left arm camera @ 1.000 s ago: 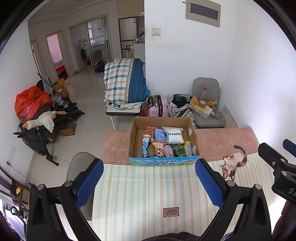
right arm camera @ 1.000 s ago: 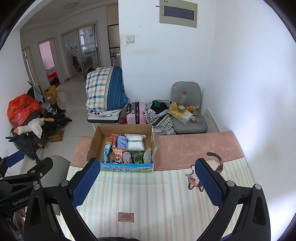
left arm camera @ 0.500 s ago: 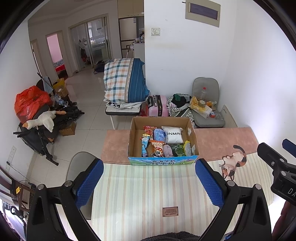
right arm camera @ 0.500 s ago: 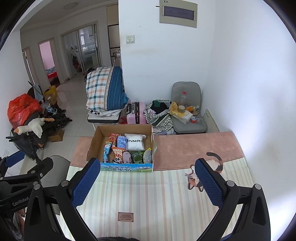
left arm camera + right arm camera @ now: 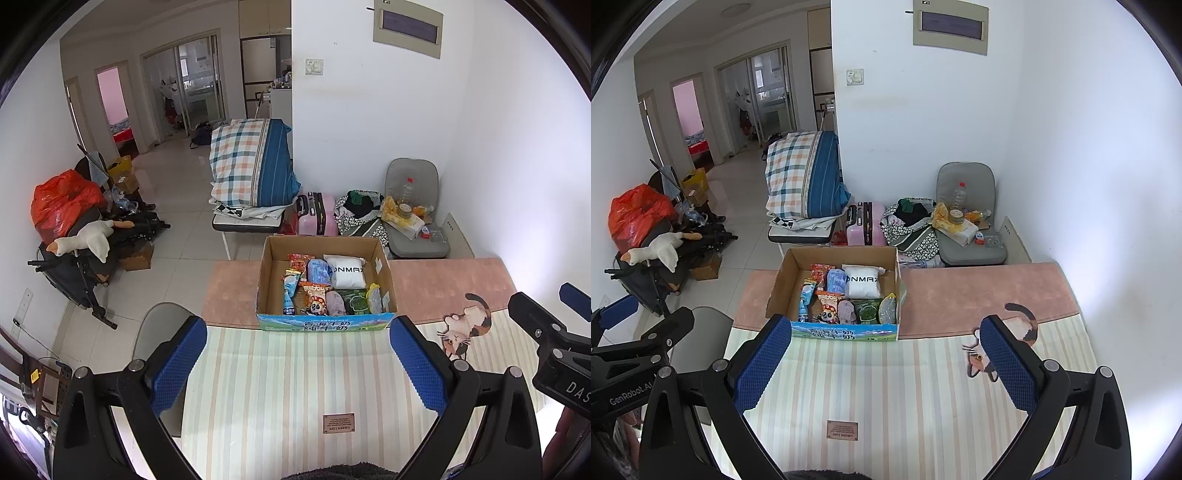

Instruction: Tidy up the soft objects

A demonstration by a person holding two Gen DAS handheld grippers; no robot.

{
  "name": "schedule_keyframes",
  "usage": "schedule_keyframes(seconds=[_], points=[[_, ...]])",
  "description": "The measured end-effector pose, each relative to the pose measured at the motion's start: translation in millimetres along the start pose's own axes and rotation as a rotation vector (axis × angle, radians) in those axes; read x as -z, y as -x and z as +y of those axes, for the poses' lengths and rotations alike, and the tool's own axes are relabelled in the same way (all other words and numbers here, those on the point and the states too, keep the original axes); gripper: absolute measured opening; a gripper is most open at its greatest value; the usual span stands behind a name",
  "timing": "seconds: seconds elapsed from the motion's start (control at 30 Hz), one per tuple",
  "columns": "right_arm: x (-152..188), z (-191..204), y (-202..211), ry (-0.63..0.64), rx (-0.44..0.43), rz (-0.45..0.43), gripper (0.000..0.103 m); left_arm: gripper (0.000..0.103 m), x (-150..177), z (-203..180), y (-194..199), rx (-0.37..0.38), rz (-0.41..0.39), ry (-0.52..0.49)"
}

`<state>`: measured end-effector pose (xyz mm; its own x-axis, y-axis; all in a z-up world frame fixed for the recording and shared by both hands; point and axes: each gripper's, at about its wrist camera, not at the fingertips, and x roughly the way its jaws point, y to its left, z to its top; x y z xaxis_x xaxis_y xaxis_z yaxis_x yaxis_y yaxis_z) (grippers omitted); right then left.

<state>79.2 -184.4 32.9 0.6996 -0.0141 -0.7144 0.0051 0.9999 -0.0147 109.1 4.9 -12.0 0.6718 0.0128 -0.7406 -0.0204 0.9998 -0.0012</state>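
An open cardboard box (image 5: 325,324) stands on the table where the pink mat meets the striped cloth (image 5: 295,387). Inside lie soft packets: a white pouch (image 5: 347,275), a blue packet (image 5: 318,269), a panda snack bag (image 5: 314,297) and a green pack (image 5: 355,301). My left gripper (image 5: 298,332) hovers open just in front of the box, with nothing between its blue pads. My right gripper (image 5: 884,325) is also open and empty, in front of the same box (image 5: 846,330), slightly right of it. Each gripper shows at the edge of the other's view.
A cat-shaped figure (image 5: 465,328) lies on the cloth to the right of the box. A grey chair back (image 5: 159,325) stands at the table's left edge. Beyond the table are a pink suitcase (image 5: 317,214), plaid bedding (image 5: 251,166) and a cluttered grey seat (image 5: 410,206).
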Motion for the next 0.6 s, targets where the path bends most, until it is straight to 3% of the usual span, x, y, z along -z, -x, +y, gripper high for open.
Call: schedule_keyframes(seconds=[0.6], points=[[1.1,-5.5,1.0,-0.004,-0.007,0.003,0.103,0.102,-1.3,-1.8,1.8,0.005,-0.004,-0.003]])
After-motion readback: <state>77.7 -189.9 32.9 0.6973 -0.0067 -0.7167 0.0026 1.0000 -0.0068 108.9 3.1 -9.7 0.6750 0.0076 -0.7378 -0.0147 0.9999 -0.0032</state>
